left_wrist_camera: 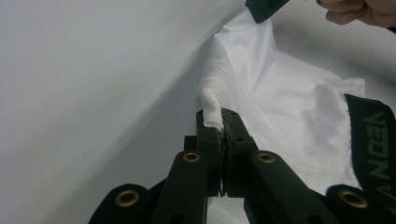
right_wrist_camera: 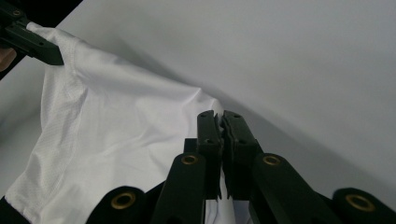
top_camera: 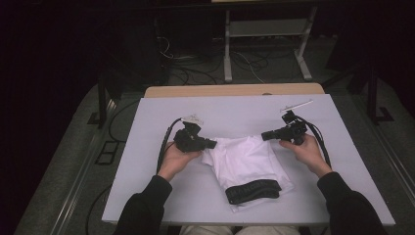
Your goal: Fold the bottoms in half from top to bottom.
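Note:
A white garment (top_camera: pixel 247 164) with a black lettered waistband (top_camera: pixel 253 190) lies near the front of the white table (top_camera: pixel 147 196). Its far edge is lifted and stretched between the two grippers. My left gripper (top_camera: pixel 213 143) pinches the fabric's left corner; in the left gripper view the jaws (left_wrist_camera: pixel 223 119) are shut on a bunched fold of the garment (left_wrist_camera: pixel 289 107), with the waistband (left_wrist_camera: pixel 373 140) at the right. My right gripper (top_camera: pixel 264 136) grips the right corner. In the right gripper view its jaws (right_wrist_camera: pixel 220 122) are shut on the cloth (right_wrist_camera: pixel 116 135), and the left gripper (right_wrist_camera: pixel 32 39) holds the far corner.
A thin white strip (top_camera: pixel 296 105) lies at the table's back right. A wooden edge (top_camera: pixel 235 90) runs along the back of the table. Beyond it are floor cables (top_camera: pixel 195 68) and a metal stand (top_camera: pixel 266 29). Dark sleeves enter from the bottom.

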A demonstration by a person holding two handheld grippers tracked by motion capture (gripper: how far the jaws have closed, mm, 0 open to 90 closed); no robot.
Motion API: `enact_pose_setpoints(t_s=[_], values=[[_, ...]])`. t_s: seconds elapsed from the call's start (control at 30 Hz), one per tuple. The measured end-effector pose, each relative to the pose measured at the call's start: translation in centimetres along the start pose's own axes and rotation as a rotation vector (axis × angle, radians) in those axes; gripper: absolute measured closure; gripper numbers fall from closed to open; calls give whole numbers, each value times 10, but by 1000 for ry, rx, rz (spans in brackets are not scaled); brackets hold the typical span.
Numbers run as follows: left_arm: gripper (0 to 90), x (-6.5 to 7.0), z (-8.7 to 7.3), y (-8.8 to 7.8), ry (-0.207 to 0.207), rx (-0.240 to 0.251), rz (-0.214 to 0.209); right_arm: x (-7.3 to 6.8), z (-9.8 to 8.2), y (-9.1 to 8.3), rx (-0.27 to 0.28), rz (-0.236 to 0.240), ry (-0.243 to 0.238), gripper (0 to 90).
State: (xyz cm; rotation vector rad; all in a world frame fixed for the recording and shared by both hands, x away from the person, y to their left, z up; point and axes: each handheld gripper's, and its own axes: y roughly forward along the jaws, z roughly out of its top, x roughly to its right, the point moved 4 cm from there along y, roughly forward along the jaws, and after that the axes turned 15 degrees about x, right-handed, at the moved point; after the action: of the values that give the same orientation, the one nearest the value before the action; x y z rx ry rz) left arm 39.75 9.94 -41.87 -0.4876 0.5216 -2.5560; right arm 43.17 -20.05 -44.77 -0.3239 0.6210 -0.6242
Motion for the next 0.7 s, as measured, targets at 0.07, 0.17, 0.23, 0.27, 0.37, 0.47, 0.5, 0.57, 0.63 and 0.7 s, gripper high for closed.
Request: enact_pose_setpoints(t_s=[0.07, 0.17, 0.23, 0.27, 0.37, 0.47, 0.5, 0.57, 0.63, 0.7], values=[[870, -8, 5, 3, 10, -13, -6, 2, 4, 6, 6, -12, 5, 843], [870, -19, 10, 8, 20, -25, -5, 8, 10, 14, 20, -23, 25, 843], [870, -26, 12, 11, 26, -23, 2, 12, 13, 19, 28, -30, 44, 844], [870, -30, 12, 12, 22, -17, 8, 15, 14, 22, 37, -31, 54, 844], [870, -40, 10, 15, 29, -17, 40, 22, 16, 27, 62, -49, 93, 844], [870, -52, 7, 18, 23, -7, 75, 30, 15, 33, 97, -78, 138, 844], [870, -55, 6, 19, 21, 1, 85, 32, 15, 34, 110, -84, 157, 844], [870, -62, 4, 20, 12, 7, 107, 34, 14, 37, 121, -103, 175, 844], [870, -69, 3, 23, 9, 11, 121, 36, 13, 40, 131, -126, 185, 844], [869, -74, 3, 27, 17, 26, 137, 38, 13, 42, 145, -138, 204, 844]])
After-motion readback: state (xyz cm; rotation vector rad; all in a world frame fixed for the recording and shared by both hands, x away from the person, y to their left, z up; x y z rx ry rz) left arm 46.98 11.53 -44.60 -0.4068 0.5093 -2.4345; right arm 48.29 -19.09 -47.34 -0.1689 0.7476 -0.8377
